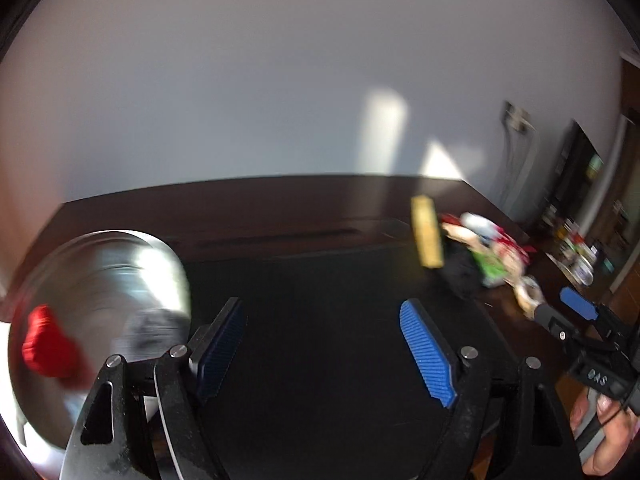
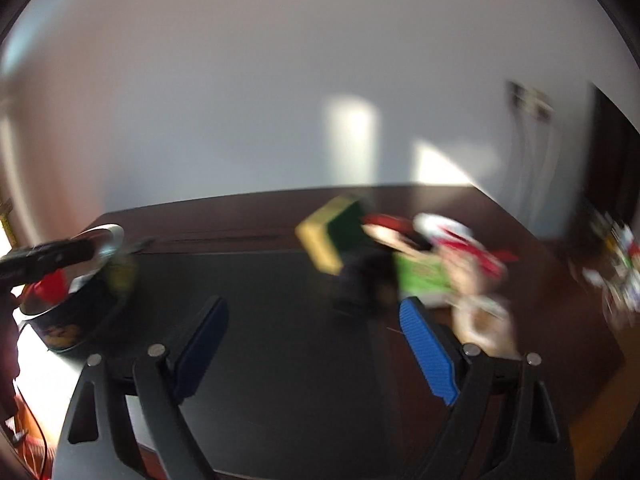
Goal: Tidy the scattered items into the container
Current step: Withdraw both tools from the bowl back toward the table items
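A steel bowl [image 1: 100, 272] stands at the left of the black mat [image 1: 320, 280], with a red item [image 1: 46, 344] inside it. My left gripper [image 1: 320, 324] is open just right of the bowl, with nothing between its blue pads. A yellow and green sponge [image 2: 328, 240] lies at the mat's far right corner, beside a blurred pile with a green packet [image 2: 420, 276] and a red-and-white soft item [image 2: 452, 236]. My right gripper [image 2: 316, 320] is open over the mat, short of the sponge and pile, and holds nothing. The bowl [image 2: 108, 240] is at the far left in the right wrist view.
The mat lies on a dark wooden table [image 1: 280, 204] against a white wall. Right of the table, a side surface [image 1: 576, 256] carries several small bottles and jars. A hand [image 1: 604, 440] holds the right gripper's handle at the lower right. Both views are motion-blurred.
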Demonstrator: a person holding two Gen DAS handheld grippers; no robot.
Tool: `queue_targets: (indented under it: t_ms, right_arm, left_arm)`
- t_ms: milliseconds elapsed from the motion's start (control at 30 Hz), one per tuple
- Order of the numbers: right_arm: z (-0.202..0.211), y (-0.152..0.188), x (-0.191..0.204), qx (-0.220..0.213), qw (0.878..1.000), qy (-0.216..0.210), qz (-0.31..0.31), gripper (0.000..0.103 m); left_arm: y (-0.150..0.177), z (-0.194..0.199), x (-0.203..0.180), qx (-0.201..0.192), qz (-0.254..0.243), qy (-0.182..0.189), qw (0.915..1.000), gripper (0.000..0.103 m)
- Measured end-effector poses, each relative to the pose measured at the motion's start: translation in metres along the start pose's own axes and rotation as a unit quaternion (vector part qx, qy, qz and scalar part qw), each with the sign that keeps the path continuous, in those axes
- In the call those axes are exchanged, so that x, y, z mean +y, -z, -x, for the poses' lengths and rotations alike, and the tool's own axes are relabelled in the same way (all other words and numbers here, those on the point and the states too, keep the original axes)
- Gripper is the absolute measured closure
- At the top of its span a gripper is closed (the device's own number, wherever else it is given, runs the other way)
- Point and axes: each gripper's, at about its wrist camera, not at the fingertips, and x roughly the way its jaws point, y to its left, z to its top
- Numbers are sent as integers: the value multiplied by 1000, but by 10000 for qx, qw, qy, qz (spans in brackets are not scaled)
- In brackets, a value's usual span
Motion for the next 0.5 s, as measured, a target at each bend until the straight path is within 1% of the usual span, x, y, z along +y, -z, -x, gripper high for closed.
queue_targets:
  t_ms: [67, 167, 233, 333, 433, 500]
  right_arm:
    - [4, 5, -28, 45, 9996, 165, -233, 14]
    - [12, 10, -61, 81, 9983, 354, -446, 12]
    - [12, 14, -71, 113, 9976, 447, -517, 12]
    - [13, 20, -90, 176, 9965, 540, -608, 12]
    - [12, 24, -99, 200, 9959, 581, -664, 12]
    - [11, 26, -104, 207, 9956, 594, -697, 11]
  left_arm:
    - [-2, -18, -27, 149, -174, 228, 9995, 22]
    - [-5, -42, -59, 281, -405, 433, 9978, 22]
    - [-9, -62, -80, 373, -548, 495, 9966, 22]
    - [-14, -84, -98, 489, -555, 618, 9953, 22]
    - [-19, -107, -115, 661, -508, 790, 9934, 22]
    - [-21, -118, -123, 747, -499, 825, 9925, 22]
